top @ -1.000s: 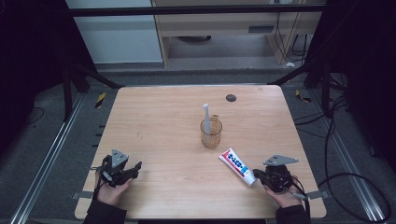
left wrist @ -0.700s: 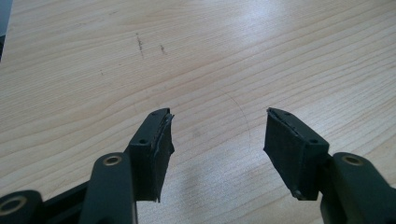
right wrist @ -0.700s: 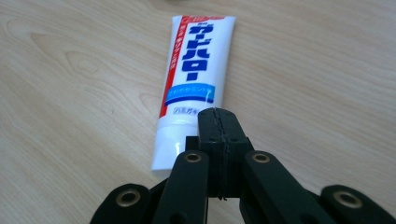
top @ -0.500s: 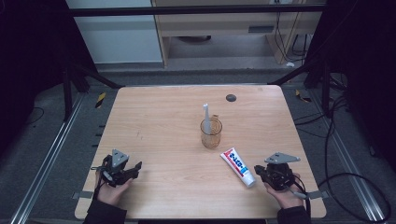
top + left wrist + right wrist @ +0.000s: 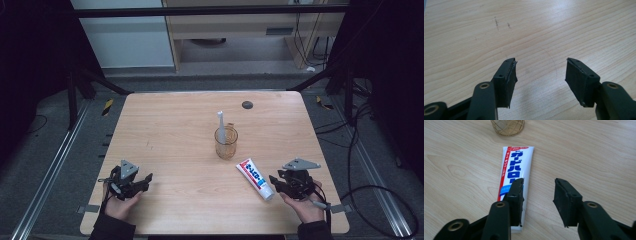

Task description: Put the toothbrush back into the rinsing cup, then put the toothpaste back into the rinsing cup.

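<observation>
My right gripper (image 5: 537, 195), jaws apart and empty, sits beside the white, red-and-blue printed toothpaste tube (image 5: 515, 171); I should shift sideways to straddle it squarely.

My left gripper (image 5: 131, 181) and right gripper (image 5: 294, 181) are black, each topped by a grey three-cornered plate. Brass-ringed holes sit behind the ribbed pads (image 5: 579, 75) (the left one's edges look frayed). My sleeves (image 5: 112, 229) are dark.

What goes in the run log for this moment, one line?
left gripper: open, over bare table | right gripper: open, beside toothpaste tube | toothbrush: upright in cup
</observation>
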### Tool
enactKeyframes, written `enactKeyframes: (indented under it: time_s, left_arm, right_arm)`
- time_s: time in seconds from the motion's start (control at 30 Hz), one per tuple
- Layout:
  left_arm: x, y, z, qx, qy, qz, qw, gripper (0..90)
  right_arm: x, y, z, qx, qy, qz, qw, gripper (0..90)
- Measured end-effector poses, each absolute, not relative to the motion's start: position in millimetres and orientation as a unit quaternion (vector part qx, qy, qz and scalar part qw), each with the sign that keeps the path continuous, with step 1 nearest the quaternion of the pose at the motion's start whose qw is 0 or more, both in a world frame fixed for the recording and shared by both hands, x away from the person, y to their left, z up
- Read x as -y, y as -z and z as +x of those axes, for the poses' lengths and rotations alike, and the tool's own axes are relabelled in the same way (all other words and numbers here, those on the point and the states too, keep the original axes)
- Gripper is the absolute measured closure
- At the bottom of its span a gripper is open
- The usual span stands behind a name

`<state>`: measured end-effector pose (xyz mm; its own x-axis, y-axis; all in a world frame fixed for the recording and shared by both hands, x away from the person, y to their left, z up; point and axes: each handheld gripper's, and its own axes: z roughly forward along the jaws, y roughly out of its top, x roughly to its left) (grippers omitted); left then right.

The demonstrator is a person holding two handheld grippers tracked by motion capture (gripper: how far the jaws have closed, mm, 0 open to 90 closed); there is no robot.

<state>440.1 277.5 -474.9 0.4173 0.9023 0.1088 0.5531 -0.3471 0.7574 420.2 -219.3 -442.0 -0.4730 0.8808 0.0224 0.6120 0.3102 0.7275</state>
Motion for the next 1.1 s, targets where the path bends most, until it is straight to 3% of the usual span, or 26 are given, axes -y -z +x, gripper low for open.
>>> enactKeyframes:
  time_s: [0.43, 0.73, 1.1]
  left_arm:
    - [-277, 475, 440, -0.467, -0.266, 0.778, 0.326, 41.3]
    - [-277, 476, 441, -0.468, -0.263, 0.778, 0.326, 41.2]
    - [-274, 477, 444, -0.47, -0.261, 0.78, 0.321, 40.8]
  right_arm:
    - [196, 439, 435, -0.799, -0.332, 0.466, 0.186, 37.5]
    - [185, 442, 444, -0.811, -0.307, 0.465, 0.178, 32.0]
    - [173, 446, 453, -0.826, -0.286, 0.456, 0.168, 31.6]
